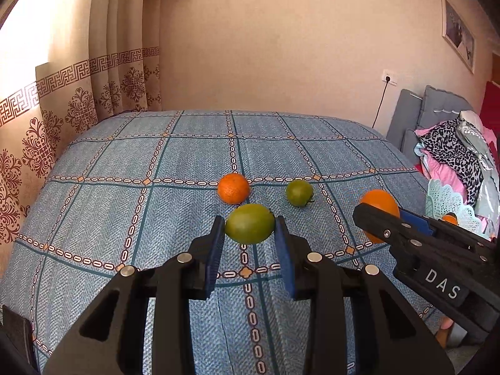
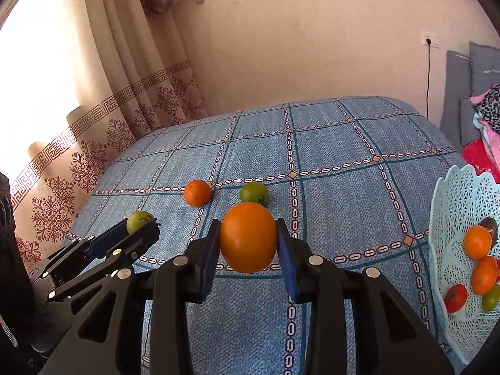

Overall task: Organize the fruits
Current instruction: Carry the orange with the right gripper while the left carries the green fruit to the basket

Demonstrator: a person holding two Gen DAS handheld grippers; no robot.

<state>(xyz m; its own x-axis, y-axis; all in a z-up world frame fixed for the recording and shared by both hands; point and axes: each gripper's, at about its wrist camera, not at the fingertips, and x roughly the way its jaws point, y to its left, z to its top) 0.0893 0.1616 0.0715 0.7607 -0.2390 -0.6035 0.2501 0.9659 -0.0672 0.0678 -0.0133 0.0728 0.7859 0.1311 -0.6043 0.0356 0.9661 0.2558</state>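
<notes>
Gripping a large green fruit (image 1: 250,224), the left gripper (image 1: 250,228) has its blue pads pressed against both sides of it; jaws clamped on the fruit. From the right wrist view the same gripper (image 2: 142,223) sits over the left edge of the bed (image 2: 343,143), the green fruit (image 2: 139,220) peeking out between its fingers.

Right gripper (image 2: 248,239) holds a large orange (image 2: 248,237), jaws clamped on its left and right flanks. In the left wrist view this gripper (image 1: 379,215) reaches in from the right edge, the orange (image 1: 378,203) partly hidden behind its black finger. Cannot tell whether either held fruit touches the cover or is lifted clear.

Bed carries a blue checked cover with chain-pattern lines. Two loose fruits lie on it near the middle: a small orange (image 1: 233,188) and, to its right and apart from it, a small green fruit (image 1: 299,192). Right wrist view shows the same pair, small orange (image 2: 197,192) and small green fruit (image 2: 254,192), just beyond the held orange.

Pale blue lattice basket (image 2: 453,193) stands at the right edge of the bed. Inside it: two oranges, a red fruit, a green one and something dark, partly cut off by the frame. Its rim (image 1: 450,201) shows behind the right gripper in the left wrist view.

Patterned curtain (image 1: 78,106) hangs beyond the left edge.
</notes>
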